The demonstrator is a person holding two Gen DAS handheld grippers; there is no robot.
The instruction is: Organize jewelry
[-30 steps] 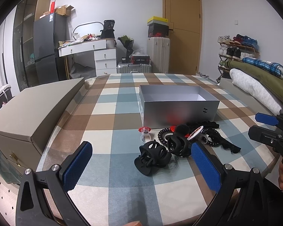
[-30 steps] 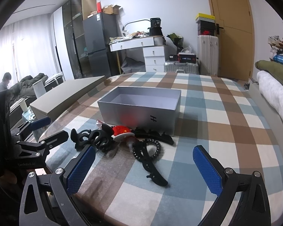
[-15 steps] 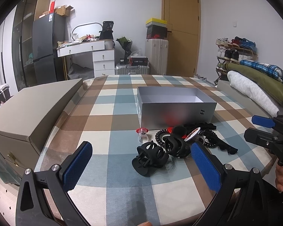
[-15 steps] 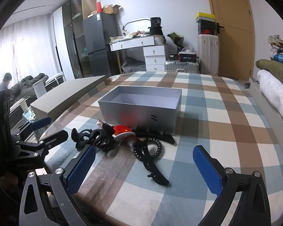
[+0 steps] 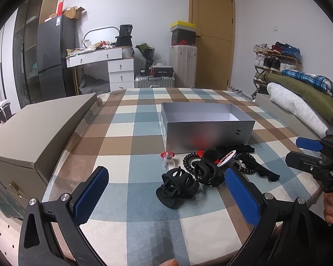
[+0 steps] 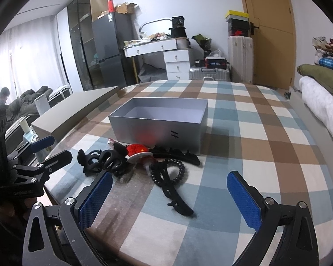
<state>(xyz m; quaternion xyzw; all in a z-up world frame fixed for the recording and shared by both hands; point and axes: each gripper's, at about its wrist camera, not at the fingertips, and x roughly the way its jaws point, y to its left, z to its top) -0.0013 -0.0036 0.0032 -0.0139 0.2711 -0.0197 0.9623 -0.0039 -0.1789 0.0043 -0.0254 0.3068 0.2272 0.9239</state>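
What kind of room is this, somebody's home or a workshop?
Most likely a lived-in home, probably a bedroom or studio. There is a white dressing table with an oval mirror, a shoe rack by the door, and folded bedding beside the checked tablecloth.

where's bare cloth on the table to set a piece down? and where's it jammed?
Free: the checked cloth right of the silver box; the strip left of the box, toward the beige case; the near edge ahead of the right tool. Crowded: the hair clips and coil ties heaped against the box's front wall.
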